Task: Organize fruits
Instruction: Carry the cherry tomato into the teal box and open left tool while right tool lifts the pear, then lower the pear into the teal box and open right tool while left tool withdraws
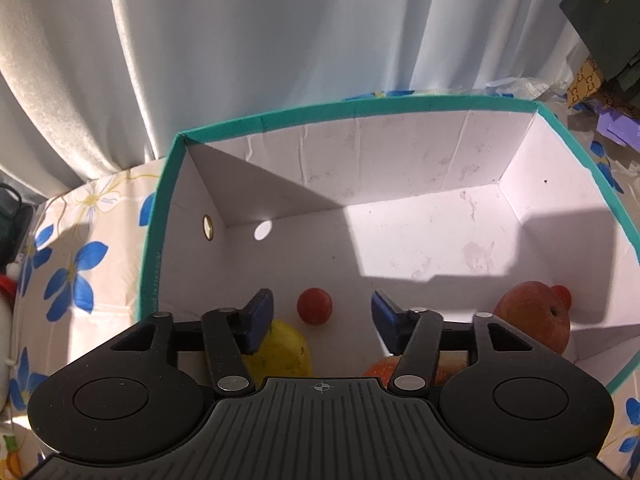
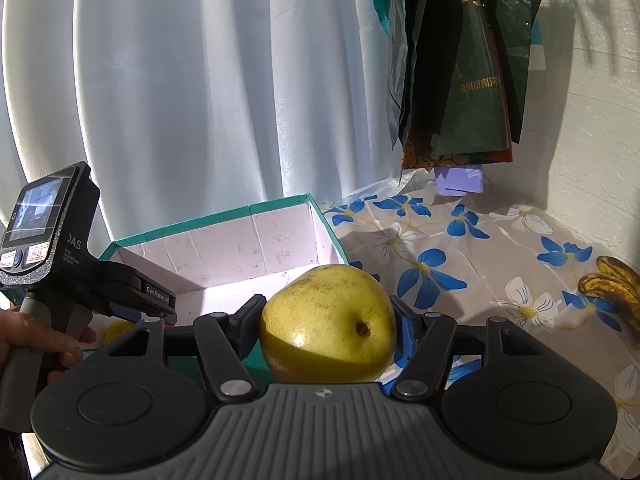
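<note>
The right gripper (image 2: 326,322) squeezes a big yellow pear (image 2: 327,323) from both sides, up above the table near the box's right edge. The left gripper (image 1: 322,316) hangs wide open and empty over the teal box (image 1: 360,110), where a small red fruit (image 1: 315,306), an apple (image 1: 534,320) and another yellow fruit (image 1: 286,350) lie. The pear is round and smooth, so it could slip out. Dropped from high, it could bump the fruit below. The bananas (image 2: 612,286) wait at the table's right edge.

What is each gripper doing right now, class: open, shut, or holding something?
Left gripper: open, holding nothing, over the box.
Right gripper: shut on the yellow pear, beside the box.
</note>
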